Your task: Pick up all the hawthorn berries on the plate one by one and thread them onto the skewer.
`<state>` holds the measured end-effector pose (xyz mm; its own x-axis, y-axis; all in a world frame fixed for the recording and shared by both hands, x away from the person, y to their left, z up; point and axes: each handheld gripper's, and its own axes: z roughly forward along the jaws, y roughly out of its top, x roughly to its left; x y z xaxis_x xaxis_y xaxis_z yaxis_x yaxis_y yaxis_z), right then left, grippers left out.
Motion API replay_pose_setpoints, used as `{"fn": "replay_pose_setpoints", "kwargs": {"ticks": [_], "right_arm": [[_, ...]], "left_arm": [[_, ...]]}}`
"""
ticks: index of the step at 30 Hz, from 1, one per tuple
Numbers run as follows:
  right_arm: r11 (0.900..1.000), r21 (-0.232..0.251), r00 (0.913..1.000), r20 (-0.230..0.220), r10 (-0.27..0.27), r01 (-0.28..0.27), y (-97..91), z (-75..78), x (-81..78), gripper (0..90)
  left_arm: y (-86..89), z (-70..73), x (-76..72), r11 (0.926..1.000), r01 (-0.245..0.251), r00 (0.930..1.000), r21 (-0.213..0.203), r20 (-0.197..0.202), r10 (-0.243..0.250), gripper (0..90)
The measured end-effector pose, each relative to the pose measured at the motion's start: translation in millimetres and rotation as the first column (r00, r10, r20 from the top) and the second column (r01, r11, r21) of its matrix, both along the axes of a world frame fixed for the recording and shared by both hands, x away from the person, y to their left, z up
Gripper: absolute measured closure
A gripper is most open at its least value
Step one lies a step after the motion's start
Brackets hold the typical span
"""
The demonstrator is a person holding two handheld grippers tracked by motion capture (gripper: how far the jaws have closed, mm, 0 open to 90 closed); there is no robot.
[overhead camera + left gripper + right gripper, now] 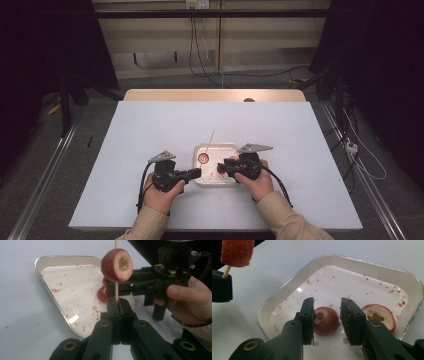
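A wooden skewer (116, 290) stands upright in the left claw (119, 305), whose jaws are pressed together on its lower end. One red fruit piece (117, 265) sits on the skewer above the jaws, with its hollow cut face turned toward the left gripper camera. In the high view the skewer (209, 138) leans up and away from the left claw (196, 172), over the left part of the tray (227, 148).

The right claw (327, 320) is lowered into the tray (287, 293). Its jaws are apart, and a second fruit piece (326, 321) lies on the tray floor between them. The left jaw is touching or almost touching this piece; I cannot tell which. The right jaw is slightly apart from it. A third fruit piece (378, 316) lies just beside the right jaw, with the cut face up.

So there are three fruit pieces: one on the skewer and two in the tray. There is one skewer and one tray. Small red crumbs (55, 290) are scattered on the tray floor.

The tray rests on the white counter (150, 130), between the two claws. A hand (159, 196) holds each gripper.
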<state>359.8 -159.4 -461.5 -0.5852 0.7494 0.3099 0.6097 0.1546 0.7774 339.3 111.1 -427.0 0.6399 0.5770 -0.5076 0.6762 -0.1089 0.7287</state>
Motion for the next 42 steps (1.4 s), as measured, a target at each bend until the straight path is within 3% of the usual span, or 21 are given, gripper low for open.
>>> {"fn": "replay_pose_setpoints", "kwargs": {"ticks": [13, 16, 20, 23, 25, 29, 35, 42], "right_arm": [[0.9974, 0.072, 0.9964, -0.085, 0.008, -0.002, 2.7, -2.3, -1.1, 70.7], [0.9969, 0.077, 0.9957, -0.090, 0.021, -0.014, 3.5, -2.5, -1.9, 71.2], [0.9930, 0.118, 0.9963, -0.085, 0.012, -0.002, 0.8, 1.1, -2.1, 71.5], [0.9839, 0.173, 0.9957, -0.088, -0.029, 0.044, -7.2, 7.3, -0.3, 71.6], [0.9726, 0.219, 0.9939, -0.093, -0.060, 0.079, -13.5, 12.3, 0.9, 71.6], [0.9596, 0.256, 0.9914, -0.087, -0.098, 0.117, -25.0, 22.9, 4.1, 71.7], [0.9294, 0.325, 0.9839, -0.089, -0.155, 0.176, -40.0, 39.1, 8.8, 71.8], [0.9193, 0.339, 0.9798, -0.068, -0.188, 0.200, -50.2, 54.3, 12.6, 71.8]], "left_arm": [[0.0, 0.6, -0.2, 1.0000, -0.003, 1.0000, -0.003, -0.003, 0.003, 89.7], [0.5, 1.1, -0.2, 1.0000, -0.002, 1.0000, -0.004, 0.000, 0.002, 89.7], [0.6, 0.8, -0.2, 1.0000, 0.001, 1.0000, -0.001, -0.003, -0.001, 89.7], [0.5, 1.3, -0.4, 1.0000, 0.009, 1.0000, 0.000, 0.000, -0.009, 89.8], [-0.1, 1.3, -0.8, 0.9999, 0.010, 0.9999, -0.001, -0.002, -0.010, 89.8], [-2.3, 0.9, -1.9, 0.9998, 0.022, 0.9997, 0.003, -0.009, -0.022, 89.7], [-8.5, -0.6, -4.6, 0.9985, 0.055, 0.9982, 0.004, -0.024, -0.055, 89.8], [-15.5, -2.7, -7.2, 0.9949, 0.096, 0.9952, 0.030, -0.025, -0.095, 89.8]]}}
